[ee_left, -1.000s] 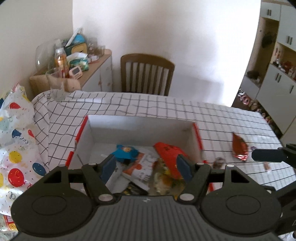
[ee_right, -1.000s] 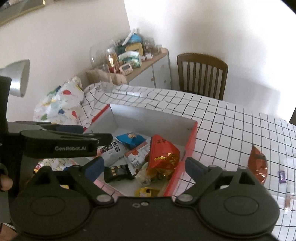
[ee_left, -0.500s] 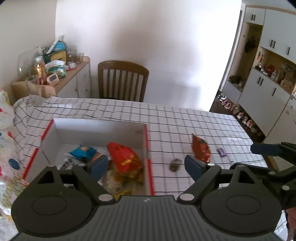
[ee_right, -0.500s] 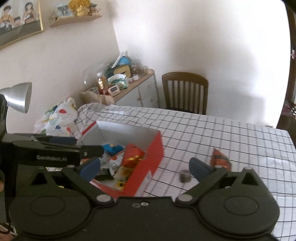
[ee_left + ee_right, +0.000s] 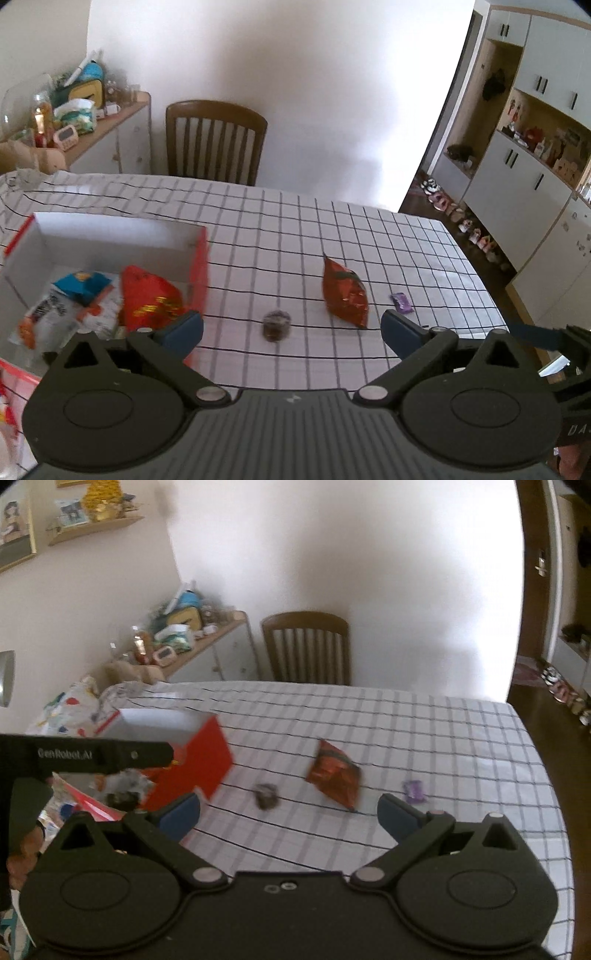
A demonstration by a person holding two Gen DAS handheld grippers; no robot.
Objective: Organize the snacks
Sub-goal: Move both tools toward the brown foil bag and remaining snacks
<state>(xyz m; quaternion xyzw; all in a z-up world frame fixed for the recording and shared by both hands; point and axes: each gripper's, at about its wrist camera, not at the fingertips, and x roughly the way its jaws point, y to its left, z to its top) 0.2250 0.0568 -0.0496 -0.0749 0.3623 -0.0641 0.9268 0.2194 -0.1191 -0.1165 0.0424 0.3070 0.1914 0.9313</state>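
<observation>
A red-and-white box (image 5: 110, 236) (image 5: 207, 764) at the table's left holds several snack packs, among them a red bag (image 5: 147, 299). On the checked cloth to its right lie a small dark round snack (image 5: 276, 324) (image 5: 266, 796), an orange-red snack bag (image 5: 344, 295) (image 5: 334, 775) and a small purple wrapped sweet (image 5: 401, 302) (image 5: 413, 791). My left gripper (image 5: 291, 330) is open and empty, held above the table before the round snack. My right gripper (image 5: 288, 814) is open and empty, also before the round snack.
A wooden chair (image 5: 216, 142) stands at the table's far side. A cluttered sideboard (image 5: 85, 122) is at the back left. White cabinets and shoes (image 5: 517, 177) line the right wall. The table's right edge (image 5: 543, 775) drops to a dark floor.
Both grippers have swung right, away from over the box toward the loose snacks on the cloth. Both stay open and empty.
</observation>
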